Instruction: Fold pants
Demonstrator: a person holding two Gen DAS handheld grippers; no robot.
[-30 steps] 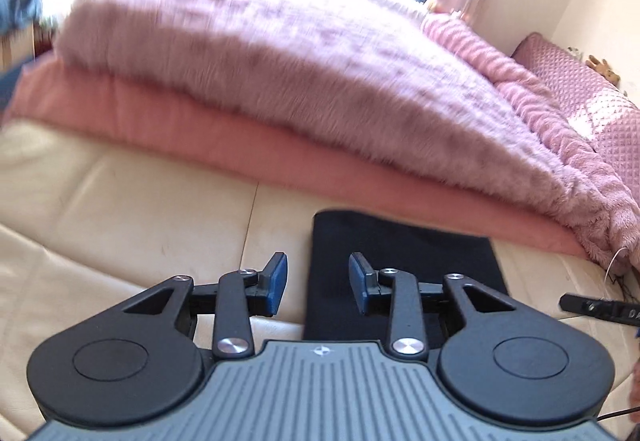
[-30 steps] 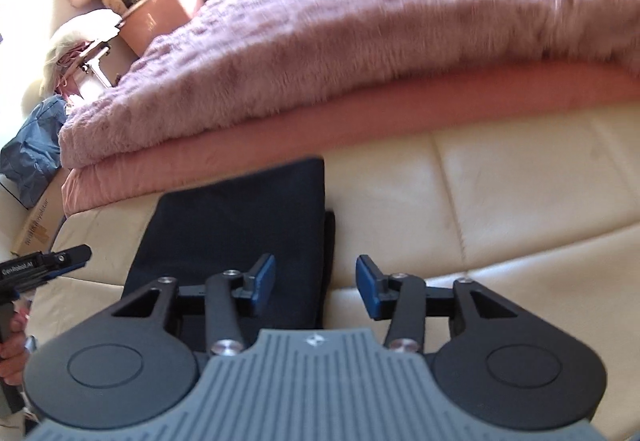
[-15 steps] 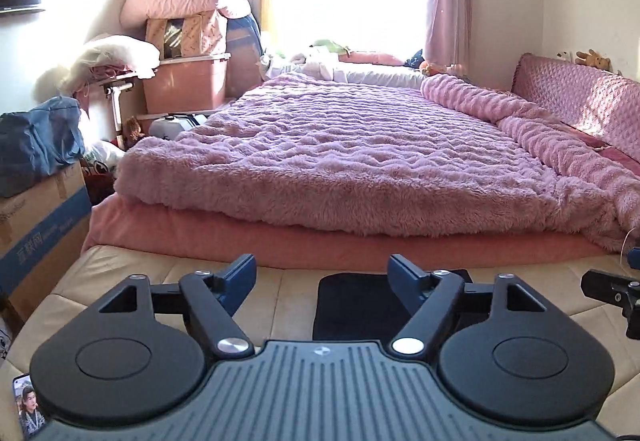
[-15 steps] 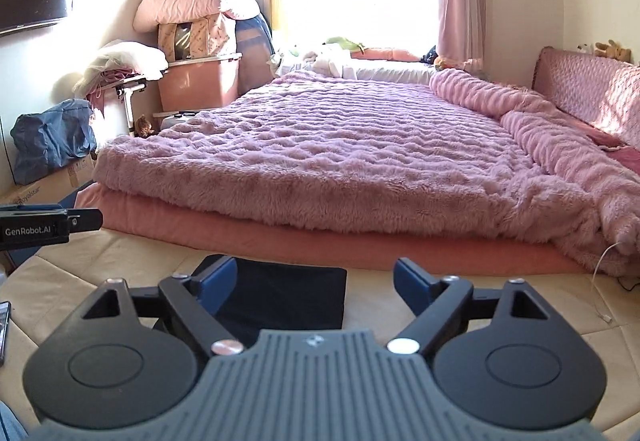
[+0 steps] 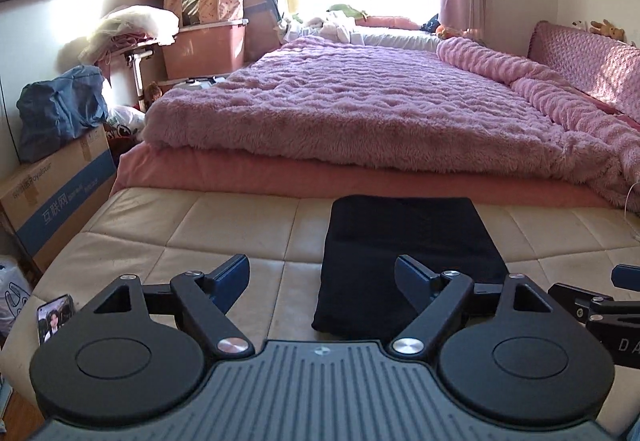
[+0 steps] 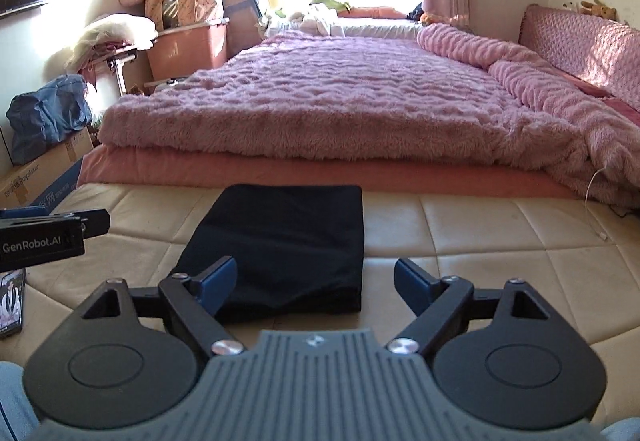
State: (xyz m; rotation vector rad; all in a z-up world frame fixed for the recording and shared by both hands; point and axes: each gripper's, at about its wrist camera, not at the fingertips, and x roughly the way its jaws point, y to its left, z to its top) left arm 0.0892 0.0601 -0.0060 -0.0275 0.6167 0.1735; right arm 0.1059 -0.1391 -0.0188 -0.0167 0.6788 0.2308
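Note:
The dark navy pants lie folded in a flat rectangle on the cream quilted cushion, also in the right wrist view. My left gripper is open and empty, held above the cushion just near and left of the pants. My right gripper is open and empty, held above the near right corner of the pants. Neither touches the cloth. Each gripper shows at the edge of the other's view: the right one, the left one.
A bed with a fluffy pink blanket runs along the far side of the cushion. A phone lies at the cushion's near left corner. Cardboard box, blue bag and storage bins stand at left. A white cable lies at right.
Both grippers have opened wide and pulled back and up from the pants, tilting from looking down at the cloth to level. The pants stay folded on the cushion.

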